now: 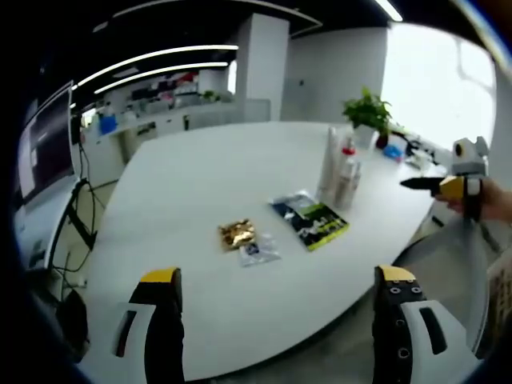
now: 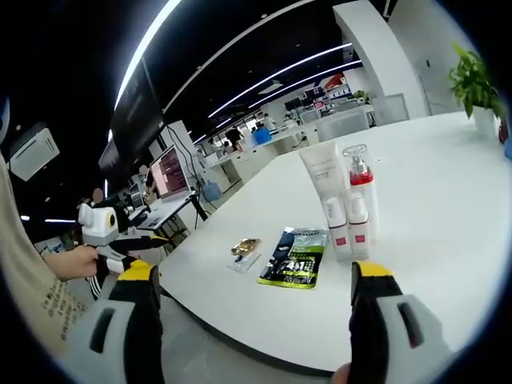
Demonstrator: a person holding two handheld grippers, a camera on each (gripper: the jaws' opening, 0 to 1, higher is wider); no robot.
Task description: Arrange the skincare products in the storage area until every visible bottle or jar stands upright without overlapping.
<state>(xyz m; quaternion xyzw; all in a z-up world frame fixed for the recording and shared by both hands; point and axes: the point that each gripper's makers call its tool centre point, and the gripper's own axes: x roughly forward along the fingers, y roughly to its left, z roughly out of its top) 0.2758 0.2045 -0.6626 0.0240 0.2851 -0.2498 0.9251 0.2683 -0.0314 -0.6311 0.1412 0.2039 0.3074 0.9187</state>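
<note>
In the left gripper view, the left gripper (image 1: 278, 300) is held back from the white table (image 1: 184, 208), with its jaws wide apart and nothing between them. The skincare products (image 1: 339, 172) stand in a tight group on the far right part of the table: a tall white tube and some smaller bottles, one with a red part near the top. They look upright, but they are small here and I cannot tell if they touch each other. In front of them lies a flat dark and green sachet (image 1: 310, 218), and closer to the camera a small gold packet (image 1: 237, 233) beside a small clear packet (image 1: 258, 251). The right gripper (image 1: 420, 184) comes in from the right edge, held by a hand (image 1: 500, 200), well apart from the bottles. A potted plant (image 1: 369, 114) stands behind the group.

In the right gripper view, the right gripper's jaws are also wide apart and empty. Beyond them stand the white tube (image 2: 323, 178), a pump bottle with a red neck (image 2: 359, 188) and two small white bottles with red labels (image 2: 347, 226), very close together. The green sachet lies flat just to their left.

I judge that the work is at the approach step: nothing is gripped yet. The next move probably calls for bringing one gripper forward to the group and closing on one bottle without knocking its neighbours.
</note>
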